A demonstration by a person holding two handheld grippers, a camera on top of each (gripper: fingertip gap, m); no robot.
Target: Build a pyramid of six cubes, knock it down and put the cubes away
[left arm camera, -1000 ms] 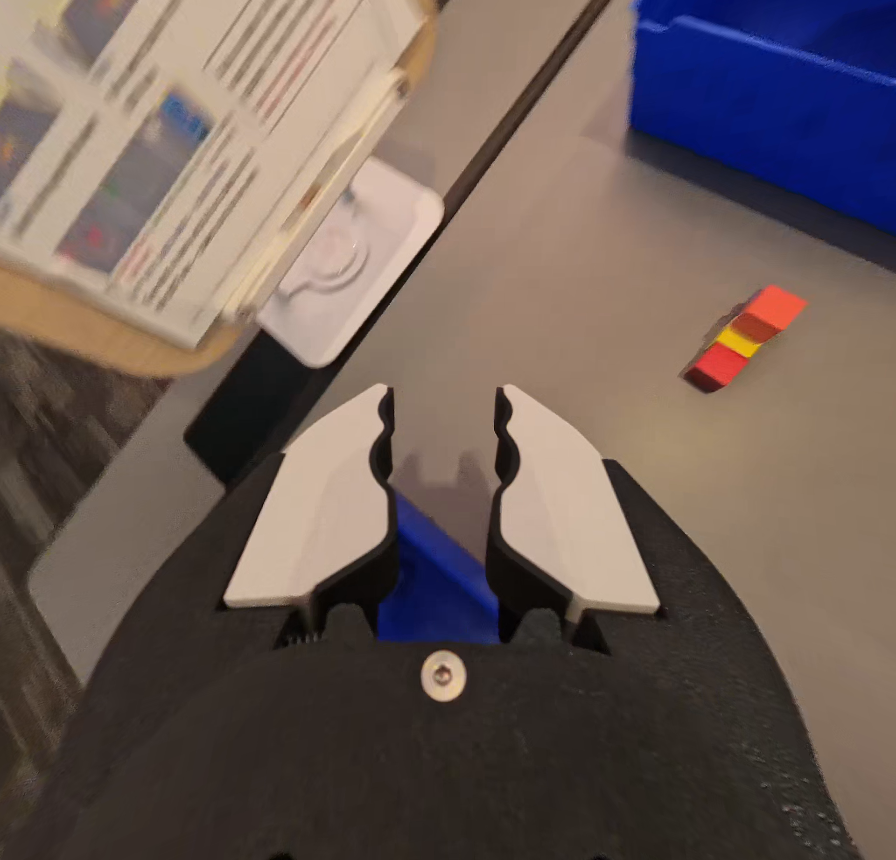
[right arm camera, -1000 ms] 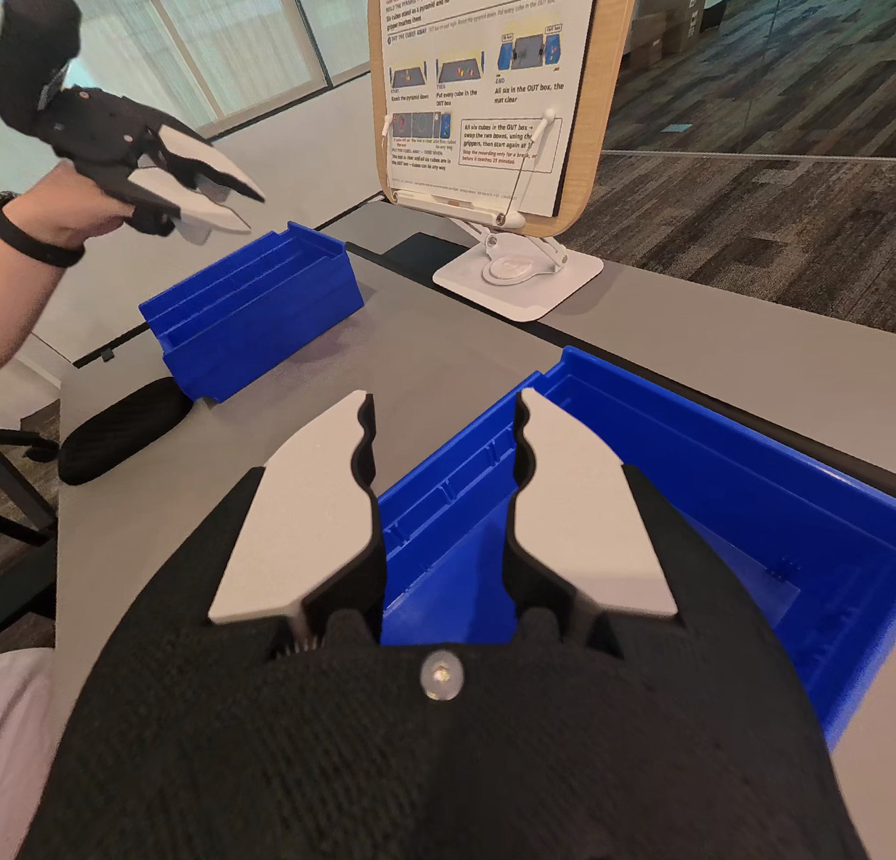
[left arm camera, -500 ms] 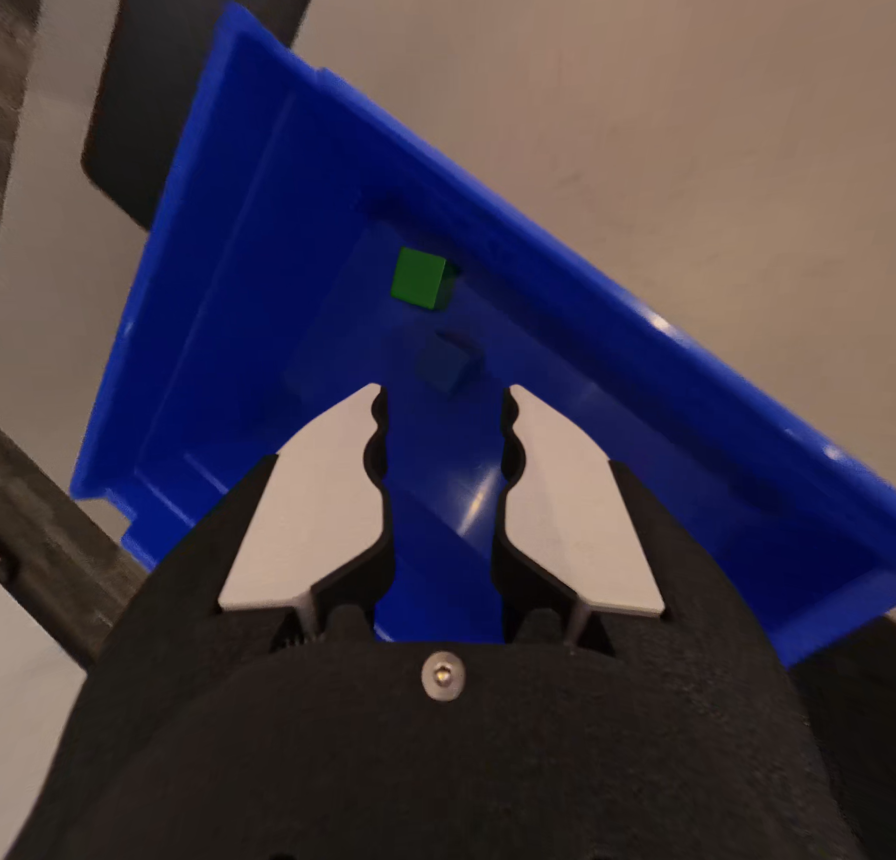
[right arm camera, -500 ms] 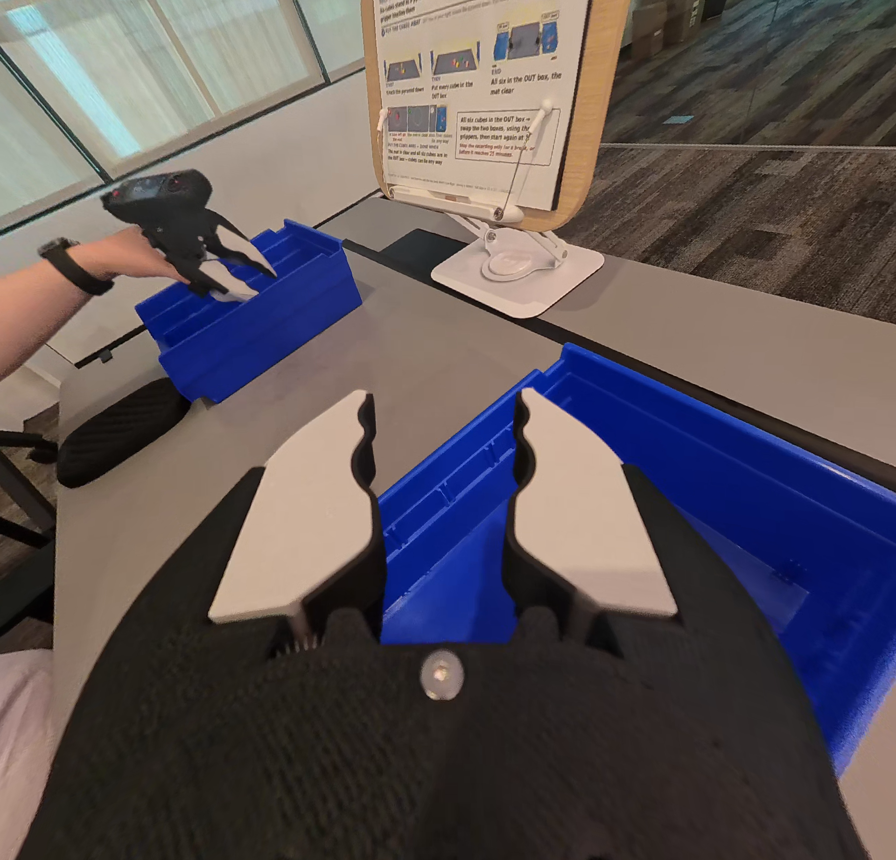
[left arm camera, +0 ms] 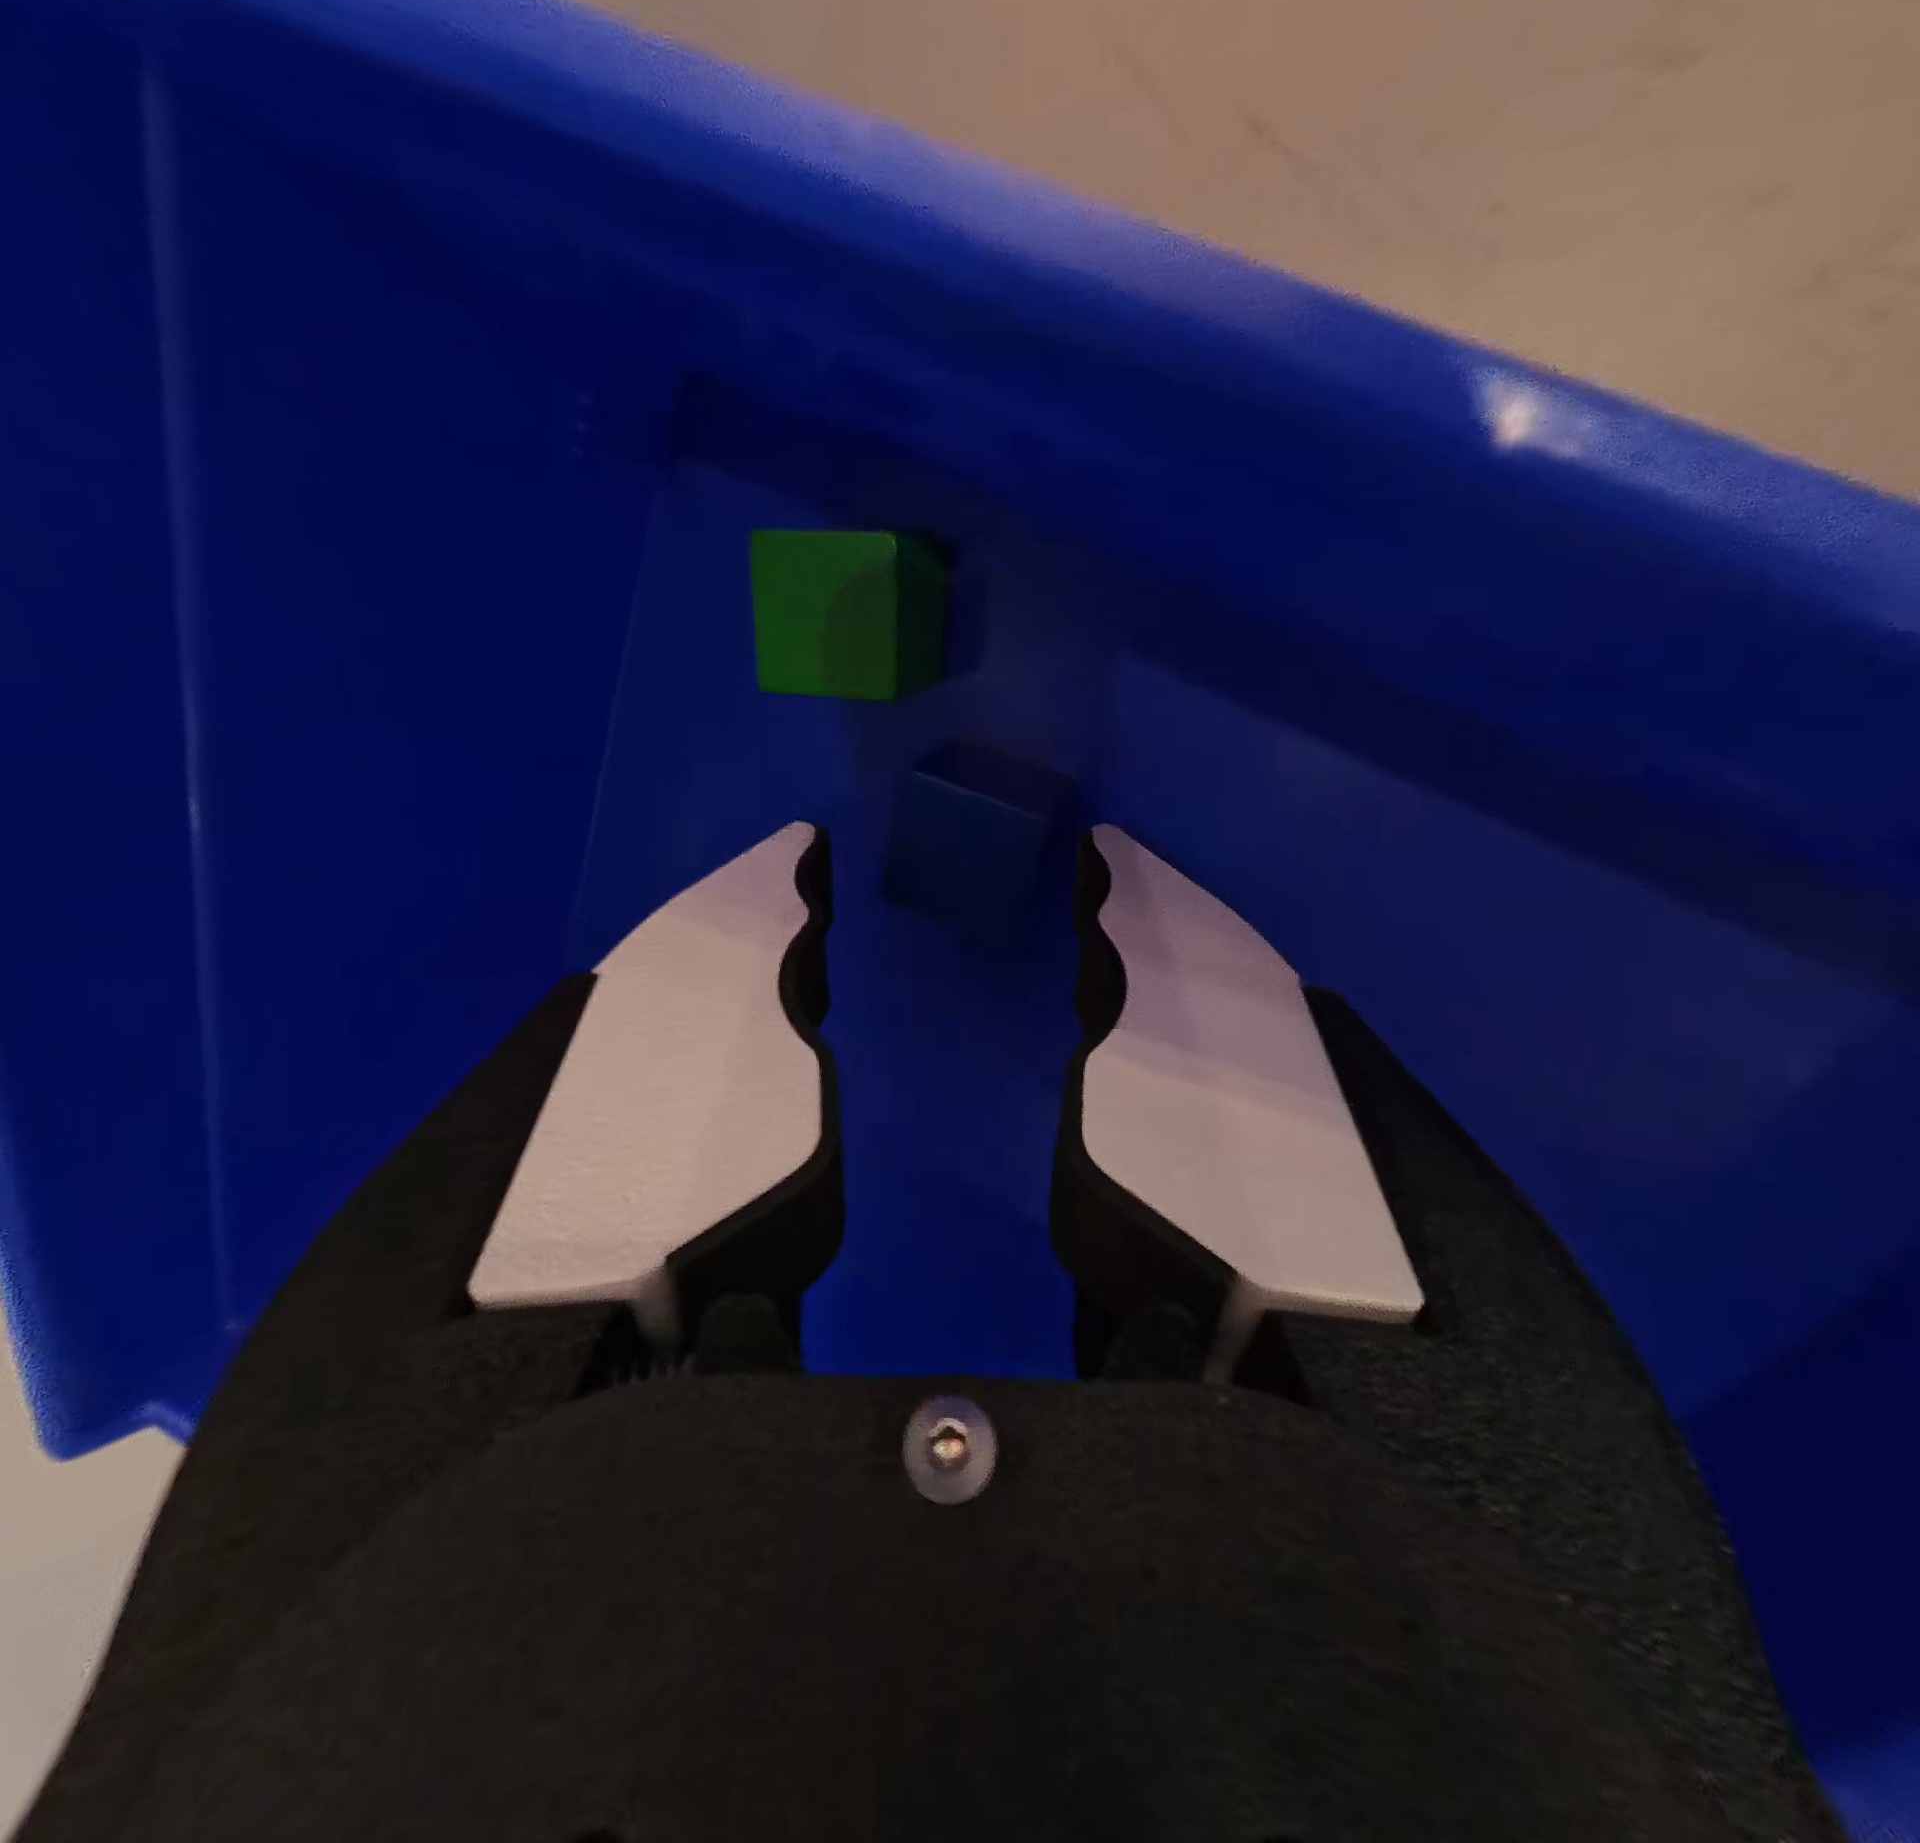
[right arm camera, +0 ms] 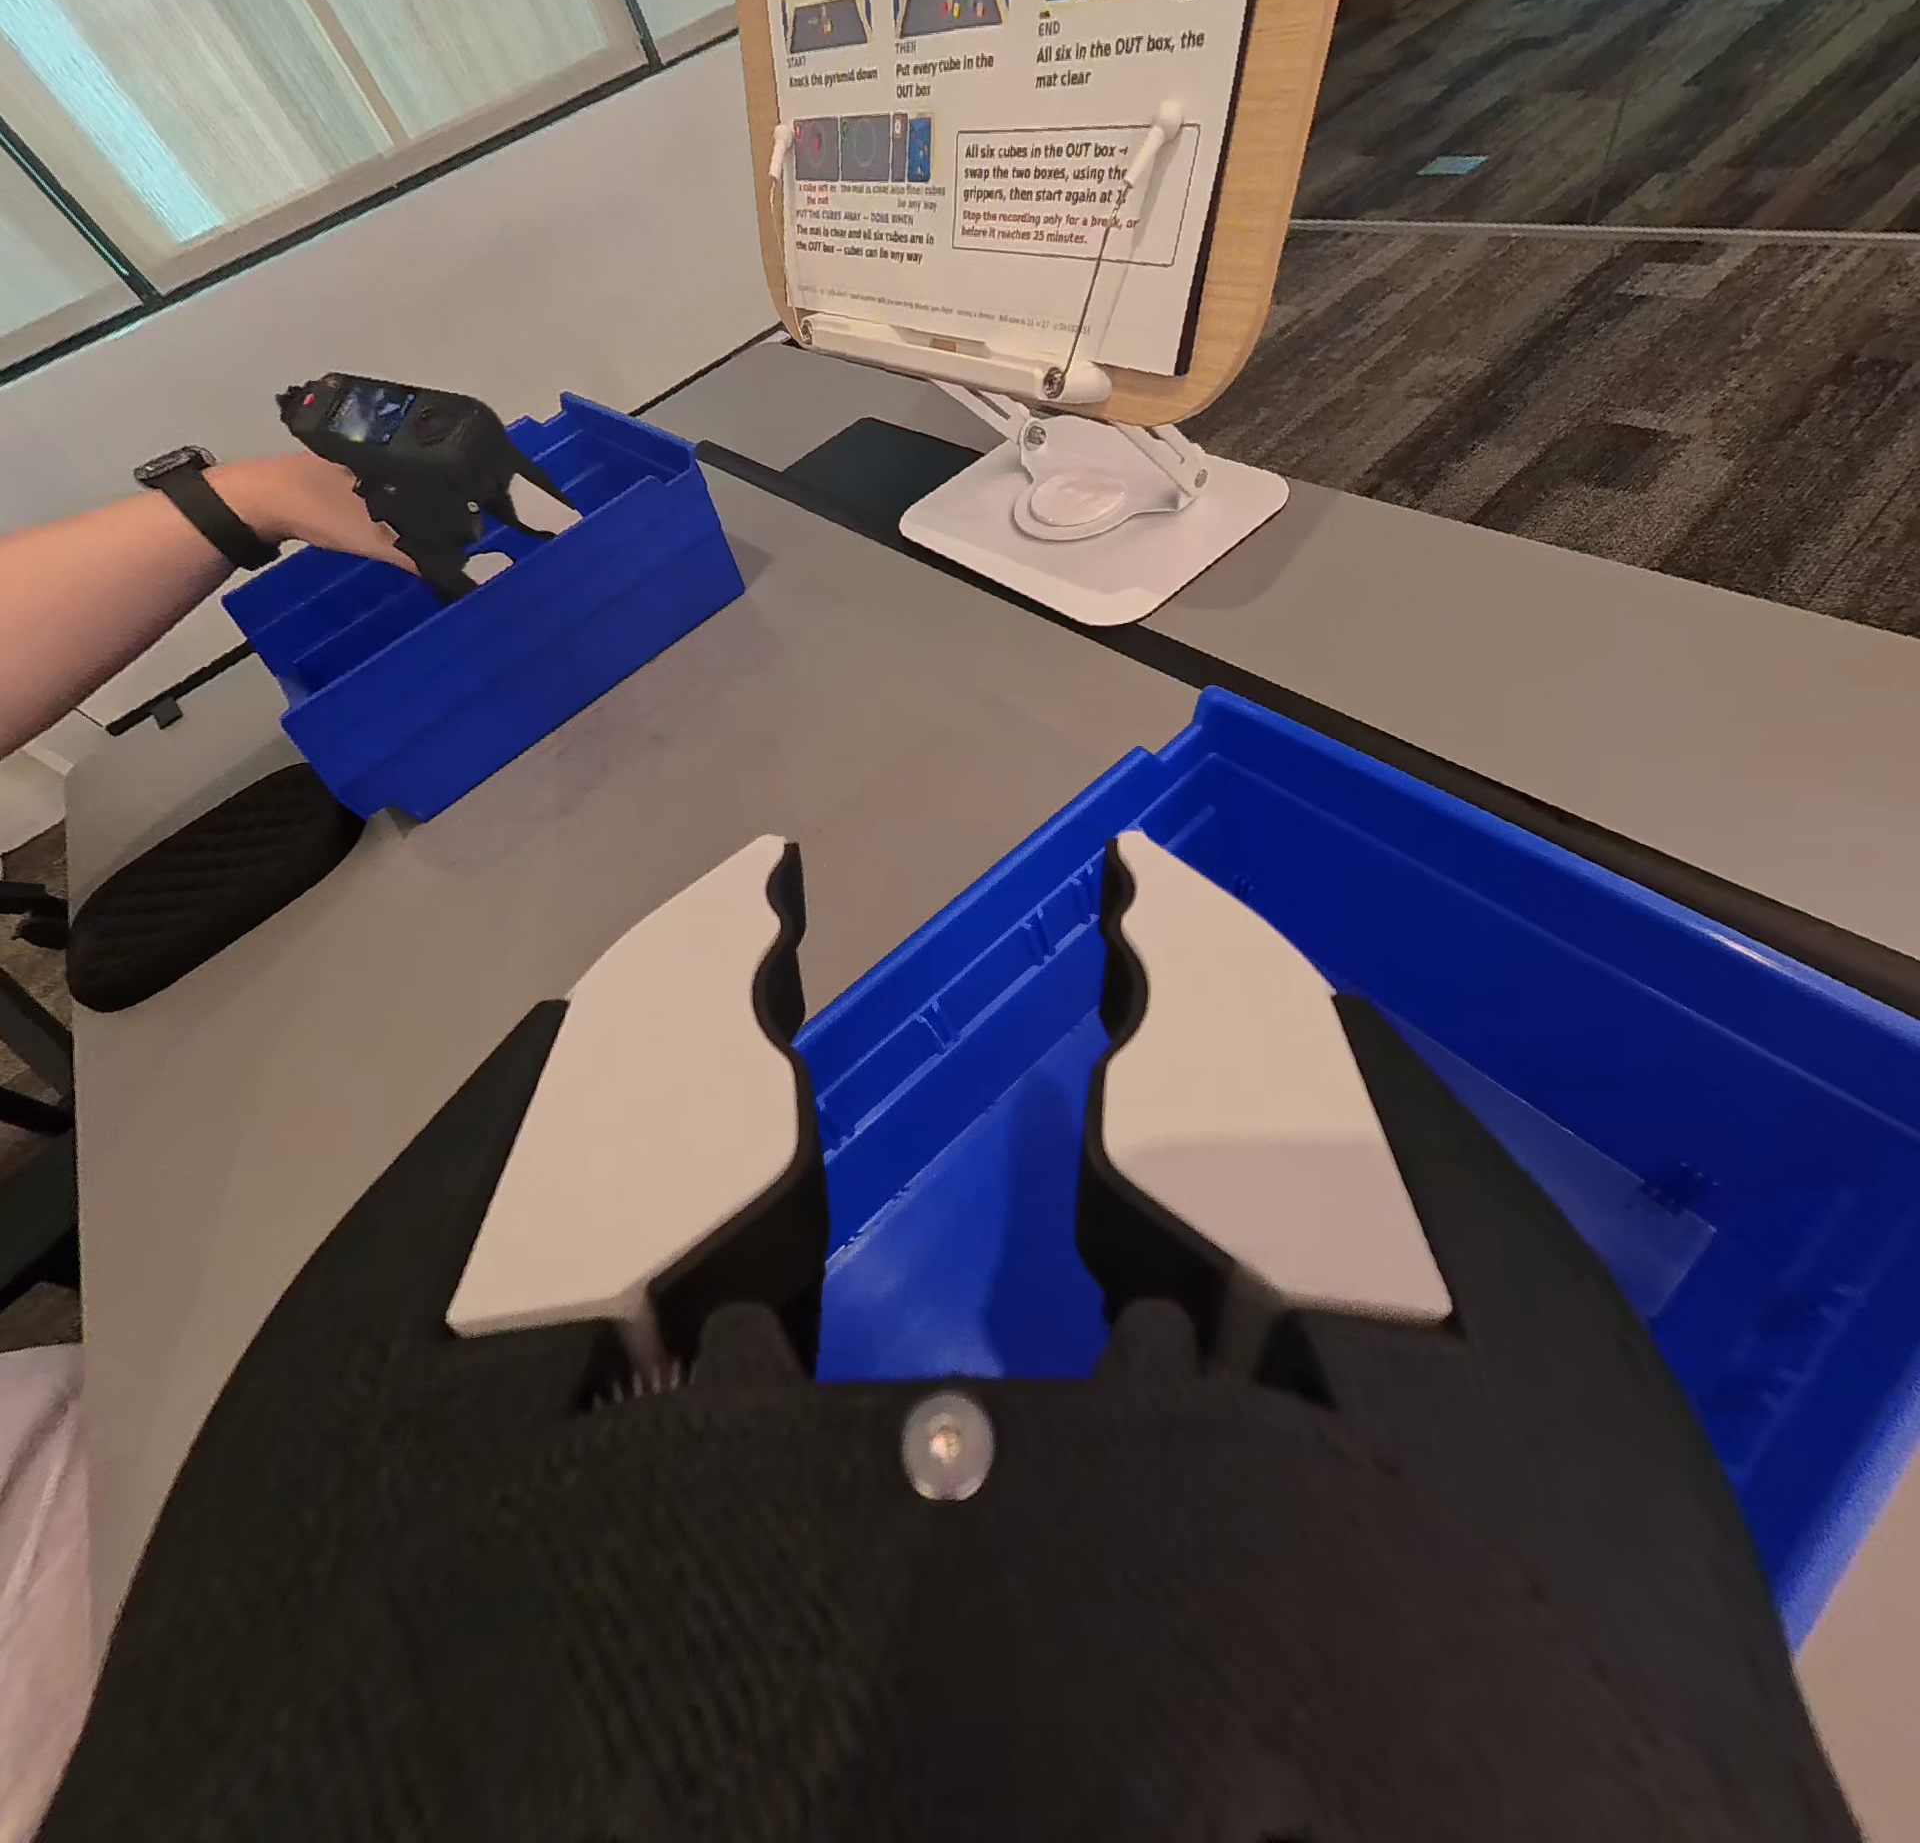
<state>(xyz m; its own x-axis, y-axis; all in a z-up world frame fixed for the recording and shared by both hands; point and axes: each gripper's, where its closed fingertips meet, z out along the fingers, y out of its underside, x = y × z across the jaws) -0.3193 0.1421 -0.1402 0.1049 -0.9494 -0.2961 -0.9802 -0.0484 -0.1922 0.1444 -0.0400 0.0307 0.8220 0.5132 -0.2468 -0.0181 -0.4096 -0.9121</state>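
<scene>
- My left tongs (left arm camera: 951, 843), jaws apart, hang inside a blue plastic bin (left arm camera: 312, 546) holding a green cube (left arm camera: 831, 614), frame centre, and a dark blue cube (left arm camera: 961, 848).
- Only the right wrist view shows my right tongs (right arm camera: 951, 863), apart, over a second blue bin (right arm camera: 1507, 962), lower right.

My right gripper (right arm camera: 951, 920): black textured body, pale grey fingers with wavy black pads, one silver screw; left wrist (right arm camera: 203, 515) wears a black watch

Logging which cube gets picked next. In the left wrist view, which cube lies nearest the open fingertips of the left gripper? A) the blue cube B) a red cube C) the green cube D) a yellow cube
A: the blue cube sits just beyond the tips of the left gripper, roughly in line with the gap between them, while the green cube lies farther in, both inside the blue bin.
</scene>
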